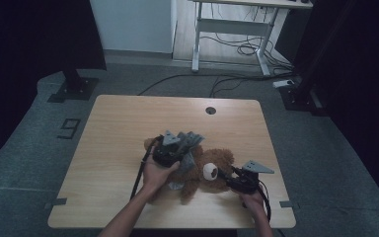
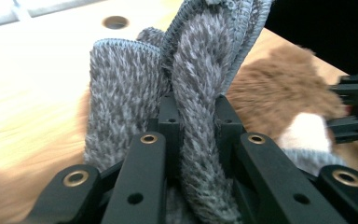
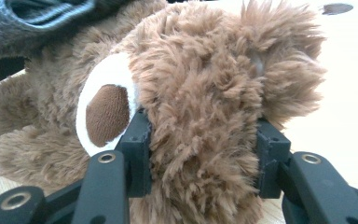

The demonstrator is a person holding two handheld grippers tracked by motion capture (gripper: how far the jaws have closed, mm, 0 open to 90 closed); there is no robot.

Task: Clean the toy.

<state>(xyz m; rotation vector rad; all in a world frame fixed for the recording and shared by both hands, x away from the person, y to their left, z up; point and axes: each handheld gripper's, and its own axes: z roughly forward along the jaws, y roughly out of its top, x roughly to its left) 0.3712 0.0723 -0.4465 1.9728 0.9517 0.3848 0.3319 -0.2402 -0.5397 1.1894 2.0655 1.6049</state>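
Gripping a fold of the fuzzy grey knitted garment (image 2: 200, 107) just above the plush brown teddy bear (image 1: 212, 170), your left claw (image 1: 177, 148) is clenched on that fabric, while your right claw (image 3: 200, 154) clamps the bear's head, pinning it on the pale wooden surface (image 1: 118, 128). Pull too hard and the fold could slip free, or the bear could twist out.

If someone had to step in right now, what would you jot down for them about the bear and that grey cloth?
Left gripper: shut on a fold of the grey cloth, held over the bear's body.
Right gripper: shut on the head of the teddy bear, pinning it.
The bear lies on the wooden table, near its middle.
Done: both things gripped.
Left: probably getting the cloth onto the bear; it hangs bunched, not yet on.
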